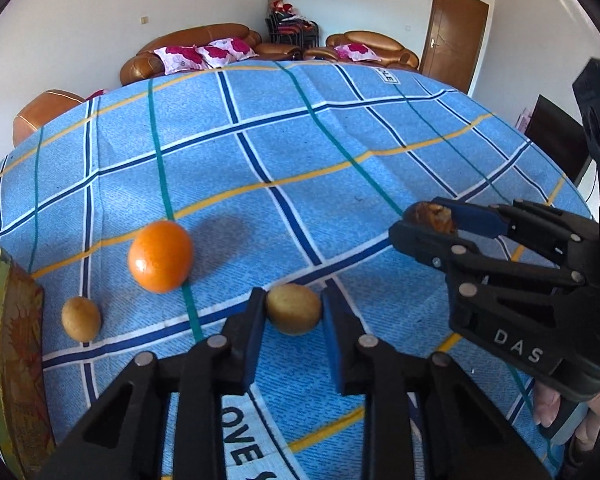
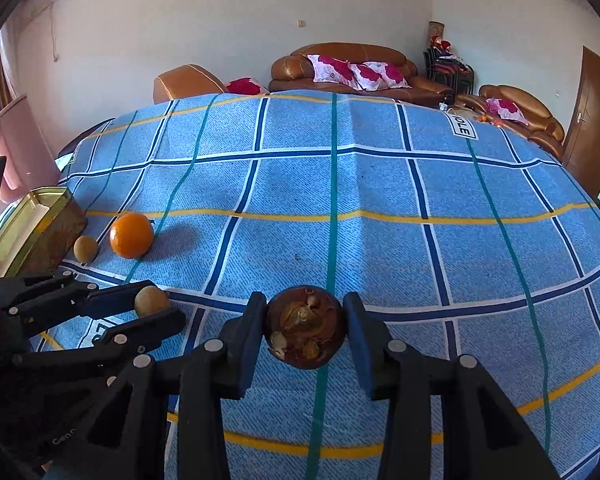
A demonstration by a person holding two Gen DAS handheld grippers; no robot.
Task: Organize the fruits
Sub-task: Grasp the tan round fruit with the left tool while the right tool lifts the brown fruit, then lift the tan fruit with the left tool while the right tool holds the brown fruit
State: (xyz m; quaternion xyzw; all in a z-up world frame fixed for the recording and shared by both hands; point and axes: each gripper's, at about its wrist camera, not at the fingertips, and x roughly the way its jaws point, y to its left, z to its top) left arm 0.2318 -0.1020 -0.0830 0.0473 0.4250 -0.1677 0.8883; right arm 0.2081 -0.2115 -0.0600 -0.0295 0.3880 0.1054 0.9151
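My left gripper [image 1: 294, 312] is shut on a small tan round fruit [image 1: 293, 309], just above the blue checked cloth; it also shows in the right wrist view [image 2: 152, 301]. My right gripper [image 2: 305, 326] is shut on a dark brown, shrivelled round fruit [image 2: 305, 327], which shows in the left wrist view [image 1: 434, 216] between the right gripper's tips. An orange [image 1: 160, 257] [image 2: 131, 235] and a second small tan fruit [image 1: 81, 318] [image 2: 85, 249] lie on the cloth at the left, beside a gold-rimmed tin box [image 2: 40, 224] [image 1: 16, 356].
The table is covered by a blue checked cloth [image 2: 380, 184]. The open tin box stands at the left edge. Brown sofas [image 2: 340, 68] with pink cushions and a wooden door [image 1: 456, 36] lie beyond the table's far edge.
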